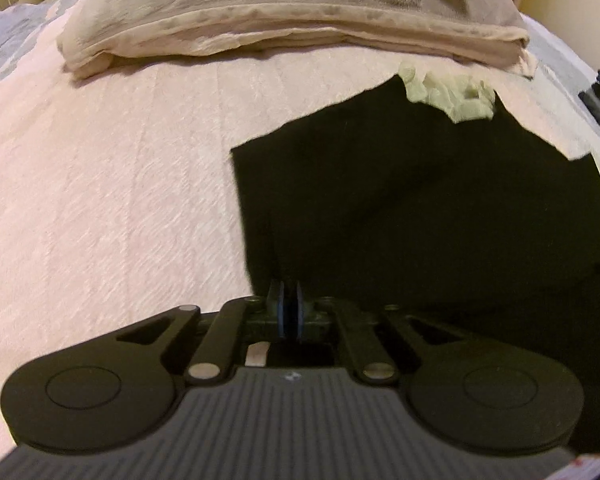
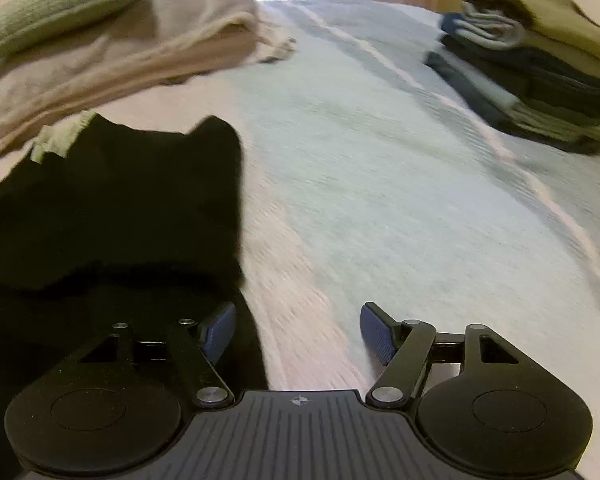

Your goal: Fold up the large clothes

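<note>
The left claw (image 1: 288,312) is closed, its blue pads pressed together at the near edge of a black garment (image 1: 420,208); whether a fold of cloth is caught between them cannot be told, since the pads meet right at the dark fabric's left corner. The right claw (image 2: 298,332) stands open, its left pad over the near right edge of the same black garment (image 2: 112,208) and its right pad above bare bedspread (image 2: 380,184), with nothing pinched between them. The garment lies spread flat on the bed, dark and nearly featureless, with a pale green patch (image 1: 448,92) at its far edge. Just beyond that edge rests a folded beige blanket (image 1: 292,28); in the right wrist view a green ribbed cushion (image 2: 56,4) sits on top of it. Further off, at the far right of the bed, a stack of folded clothes (image 2: 540,68) in blues, greys and tan sits well apart from the black garment.
</note>
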The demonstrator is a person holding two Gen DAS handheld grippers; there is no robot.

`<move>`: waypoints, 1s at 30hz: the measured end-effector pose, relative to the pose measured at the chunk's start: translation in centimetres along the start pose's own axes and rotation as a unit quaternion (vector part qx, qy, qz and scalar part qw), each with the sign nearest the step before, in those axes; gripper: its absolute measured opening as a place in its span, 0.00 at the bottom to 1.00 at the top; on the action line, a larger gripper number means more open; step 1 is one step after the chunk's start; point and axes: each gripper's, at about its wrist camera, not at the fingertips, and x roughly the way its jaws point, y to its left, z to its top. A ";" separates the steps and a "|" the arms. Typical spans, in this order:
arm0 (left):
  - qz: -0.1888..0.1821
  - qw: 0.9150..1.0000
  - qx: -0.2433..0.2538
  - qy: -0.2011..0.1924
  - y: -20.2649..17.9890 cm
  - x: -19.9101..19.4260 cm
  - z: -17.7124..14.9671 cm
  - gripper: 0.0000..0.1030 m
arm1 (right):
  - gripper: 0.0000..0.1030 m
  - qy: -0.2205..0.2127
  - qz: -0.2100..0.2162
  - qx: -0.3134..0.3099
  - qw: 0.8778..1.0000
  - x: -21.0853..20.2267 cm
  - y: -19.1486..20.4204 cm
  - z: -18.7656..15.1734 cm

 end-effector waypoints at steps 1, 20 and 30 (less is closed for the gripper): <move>0.002 1.000 0.003 0.003 0.2 -0.6 -0.5 0.06 | 0.63 0.004 -0.005 0.005 1.000 -1.0 0.0 -0.2; -0.053 0.995 0.021 0.076 -4.1 -14.6 -20.8 0.12 | 0.63 0.125 0.153 -0.062 0.978 -11.3 -1.9 -12.1; -0.088 0.987 -0.061 0.118 -5.1 -15.8 -24.8 0.20 | 0.63 0.143 0.189 -0.019 0.971 -13.3 -3.8 -17.2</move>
